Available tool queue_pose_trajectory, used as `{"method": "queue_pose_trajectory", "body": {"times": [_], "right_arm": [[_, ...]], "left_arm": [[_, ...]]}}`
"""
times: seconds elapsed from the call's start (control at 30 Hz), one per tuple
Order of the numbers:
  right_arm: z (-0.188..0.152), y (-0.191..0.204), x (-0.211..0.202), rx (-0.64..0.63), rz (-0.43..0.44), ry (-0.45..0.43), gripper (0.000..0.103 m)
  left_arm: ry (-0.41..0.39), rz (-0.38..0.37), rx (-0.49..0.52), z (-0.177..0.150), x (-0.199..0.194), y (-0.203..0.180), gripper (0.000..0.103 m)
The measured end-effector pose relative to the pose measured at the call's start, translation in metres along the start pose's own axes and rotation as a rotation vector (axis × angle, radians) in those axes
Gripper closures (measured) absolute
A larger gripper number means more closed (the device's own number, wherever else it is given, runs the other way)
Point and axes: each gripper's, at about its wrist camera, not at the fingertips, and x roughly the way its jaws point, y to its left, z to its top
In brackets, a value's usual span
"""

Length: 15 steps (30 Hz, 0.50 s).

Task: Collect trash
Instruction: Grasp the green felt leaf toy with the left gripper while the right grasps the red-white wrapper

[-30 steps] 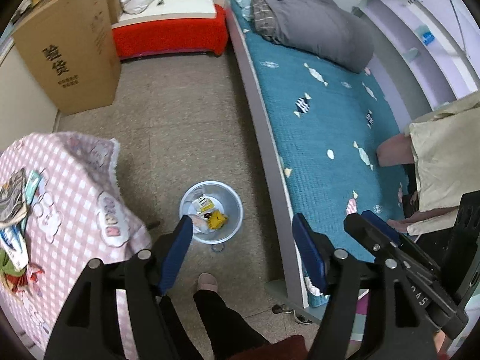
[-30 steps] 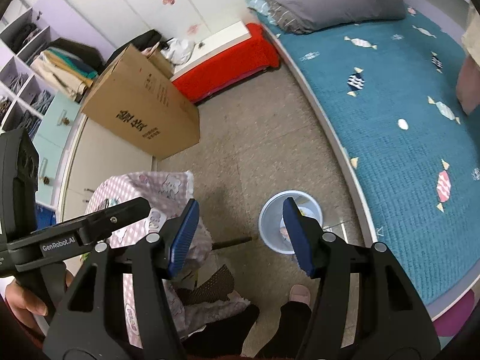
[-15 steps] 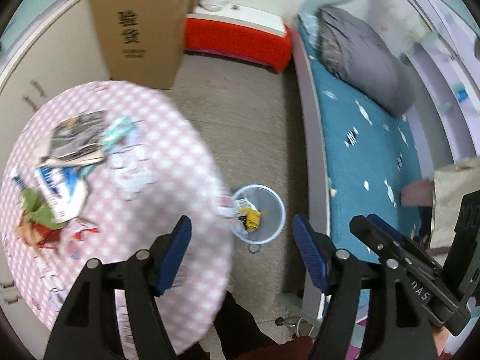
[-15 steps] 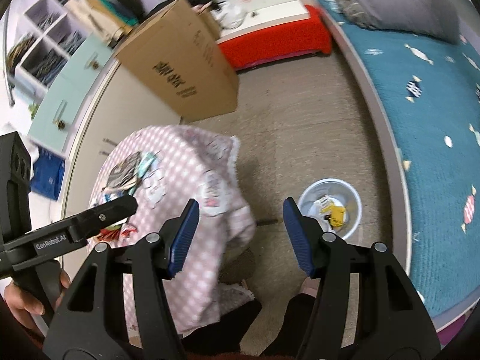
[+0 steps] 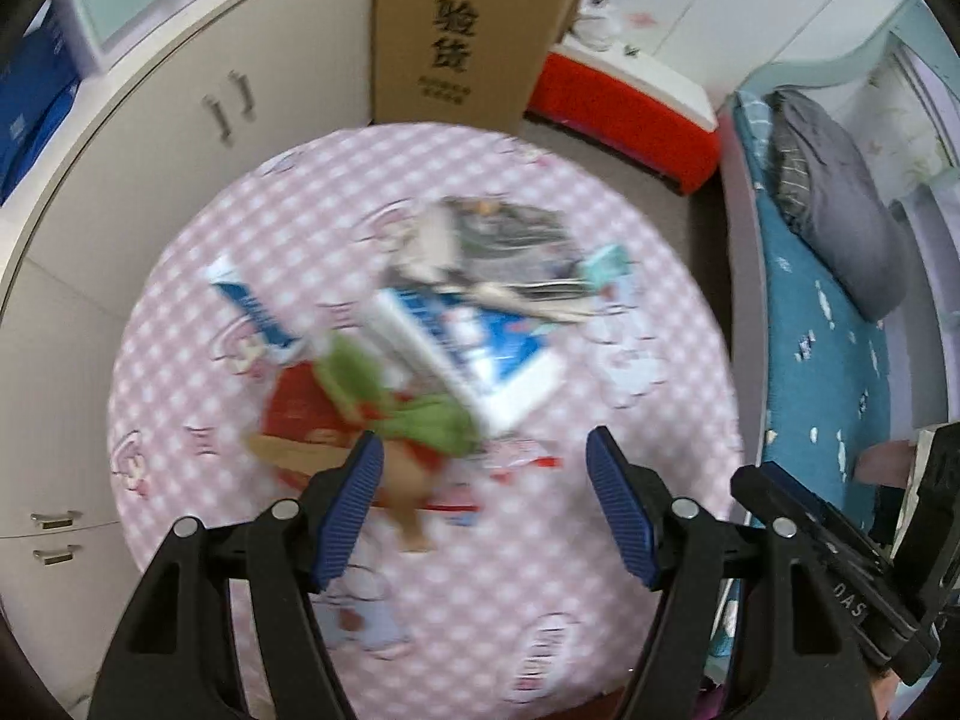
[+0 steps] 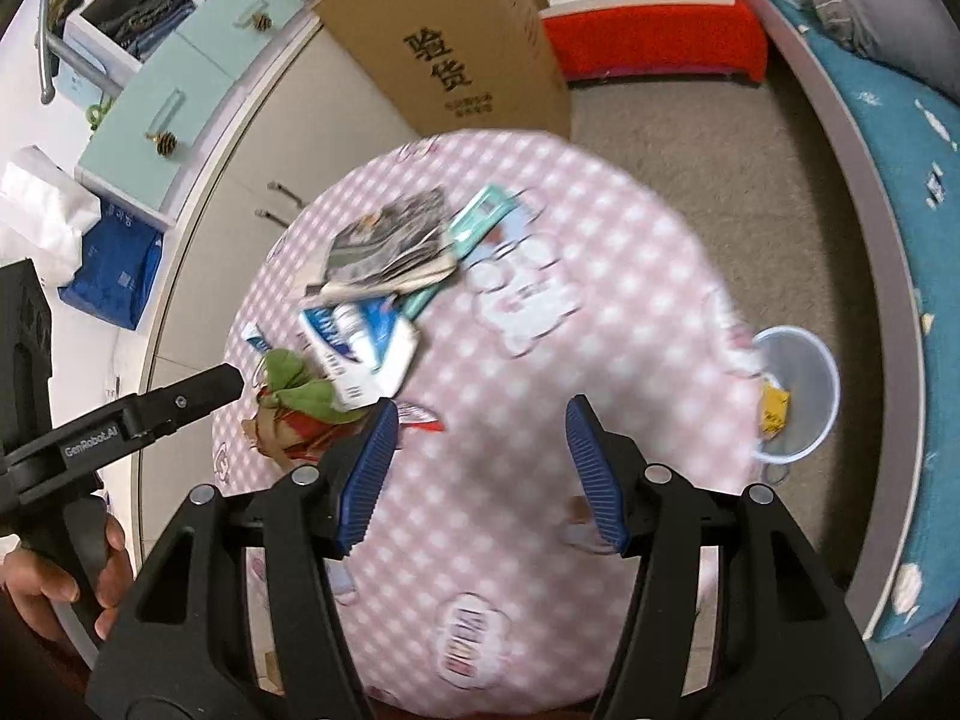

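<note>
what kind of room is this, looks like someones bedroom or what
Most likely a bedroom in a home. A bed with a teal cover and a grey duvet runs along one side, cabinets line the wall, and a round table with a pink checked cloth holds scattered trash.

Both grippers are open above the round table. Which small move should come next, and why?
Probably lower the left gripper onto the green and red wrapper just ahead of it. Both it and the right gripper are open and empty, the litter pile lies on the table, and the bin waits beside it.
</note>
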Motion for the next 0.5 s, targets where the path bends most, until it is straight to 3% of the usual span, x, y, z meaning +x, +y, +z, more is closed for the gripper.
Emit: {"method": "queue_pose_trajectory", "body": {"times": [0.13, 0.3, 0.37, 0.47, 0.5], "right_arm": [[-0.012, 0.02, 0.021, 0.014, -0.014, 0.02, 0.045], [-0.022, 0.036, 0.042, 0.031, -0.045, 0.055, 0.045], [-0.026, 0.04, 0.05, 0.031, -0.056, 0.069, 0.045], [-0.029, 0.045, 0.063, 0.033, -0.067, 0.091, 0.045], [-0.03, 0.048, 0.069, 0.034, -0.067, 0.101, 0.045]], "left_arm": [[0.056, -0.001, 0.002, 0.004, 0.019, 0.037, 0.041], [0.117, -0.037, 0.029, 0.011, 0.044, 0.05, 0.051], [0.132, -0.042, 0.047, 0.013, 0.053, 0.049, 0.059], [0.179, -0.071, 0.071, 0.013, 0.068, 0.049, 0.085], [0.175, -0.074, 0.077, 0.012, 0.069, 0.049, 0.087]]}}
